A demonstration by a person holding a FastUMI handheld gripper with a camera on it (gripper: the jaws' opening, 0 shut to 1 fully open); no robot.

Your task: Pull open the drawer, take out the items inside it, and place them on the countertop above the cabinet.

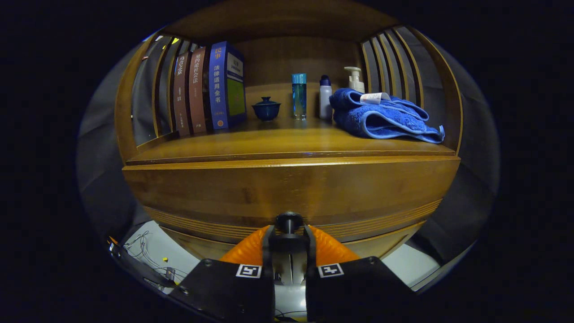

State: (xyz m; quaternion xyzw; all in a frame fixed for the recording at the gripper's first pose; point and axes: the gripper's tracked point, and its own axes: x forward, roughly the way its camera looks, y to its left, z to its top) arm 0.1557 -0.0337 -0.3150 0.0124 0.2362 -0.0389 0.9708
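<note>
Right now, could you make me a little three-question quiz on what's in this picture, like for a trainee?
1. True or false: the gripper has its fingers closed on the drawer knob.
2. What lies nearest the blue towel? A) the books B) the pump bottle C) the lidded cup
3. Fill in: the drawer front sits just below the ____.

Key: 1 true; 2 B; 3 countertop.
</note>
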